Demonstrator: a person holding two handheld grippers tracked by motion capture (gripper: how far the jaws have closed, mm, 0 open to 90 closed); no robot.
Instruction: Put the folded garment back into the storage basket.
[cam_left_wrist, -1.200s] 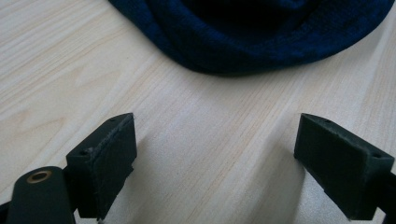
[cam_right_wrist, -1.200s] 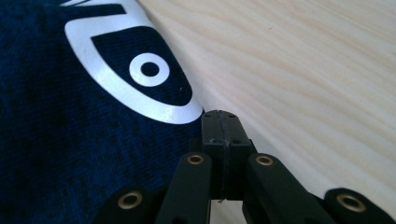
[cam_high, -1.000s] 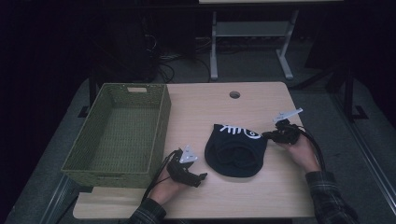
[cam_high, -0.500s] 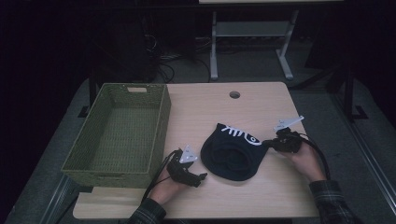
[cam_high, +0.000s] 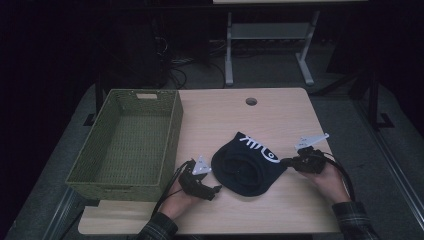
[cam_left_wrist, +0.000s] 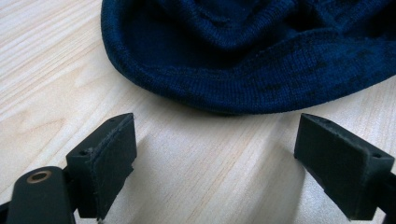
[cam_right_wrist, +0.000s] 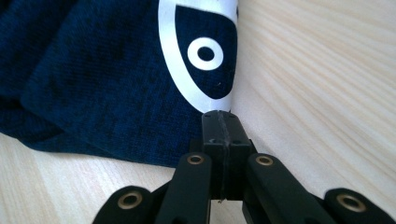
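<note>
A navy knit beanie (cam_high: 245, 167) with a white fish-skeleton print lies on the wooden table (cam_high: 230, 115), front centre. My right gripper (cam_high: 286, 162) is at its right corner. In the right gripper view the jaws are shut (cam_right_wrist: 219, 117) on the edge of the beanie (cam_right_wrist: 93, 74), right at the white eye print. My left gripper (cam_high: 216, 190) rests on the table at the hat's left side. It stands open (cam_left_wrist: 217, 128), with the ribbed rim of the beanie (cam_left_wrist: 243, 70) just ahead of the jaws and bare wood between them.
An olive woven basket (cam_high: 80, 175), with nothing in it, stands along the table's left edge, close behind my left hand. A round cable hole (cam_high: 251, 101) sits near the far edge. Beyond the table are a metal stand (cam_high: 270, 35) and cables on a dark floor.
My right gripper has drawn back toward the table's front edge, pulling the beanie's right corner with it. The left gripper has stayed where it was.
</note>
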